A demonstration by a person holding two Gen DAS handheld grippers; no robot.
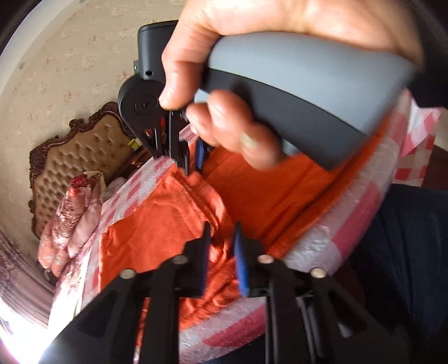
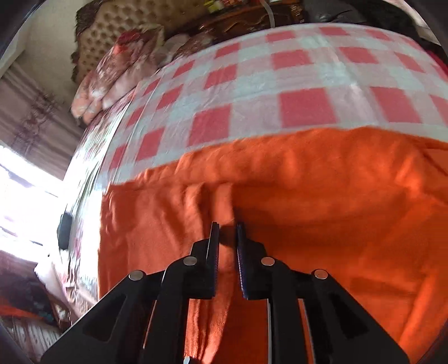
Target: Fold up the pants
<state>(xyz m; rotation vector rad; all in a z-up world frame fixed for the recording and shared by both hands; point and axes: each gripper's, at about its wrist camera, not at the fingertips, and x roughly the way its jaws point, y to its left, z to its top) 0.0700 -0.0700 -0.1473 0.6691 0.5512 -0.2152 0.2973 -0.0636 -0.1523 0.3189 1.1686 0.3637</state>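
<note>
Both grippers hung low over the orange pants, which lay spread on the checked bedcover. Nearest the lens in the left wrist view, the left gripper [image 1: 222, 228] stood with its jaws a little apart, cloth of the orange pants [image 1: 156, 224] showing through the gap but no pad pressing it. Similarly, the right gripper [image 2: 227, 226] had its jaws slightly spread just above the fabric, gripping nothing; the person's right hand [image 1: 224, 84] wrapped its handle. Beyond the tips lay the ribbed waistband [image 1: 193, 193], with a folded layer on top. Farther off stretched the red-and-white checked bedcover [image 2: 280, 84], then floral pillows [image 2: 123, 61] and a tufted headboard [image 2: 117, 22].

Judging from this, the fold could spring back or slide, since the plush cloth is loose and unpinned. A careless re-grab might catch only the top layer, or snag the bedcover as well, dragging the stack askew near the bed edge.
</note>
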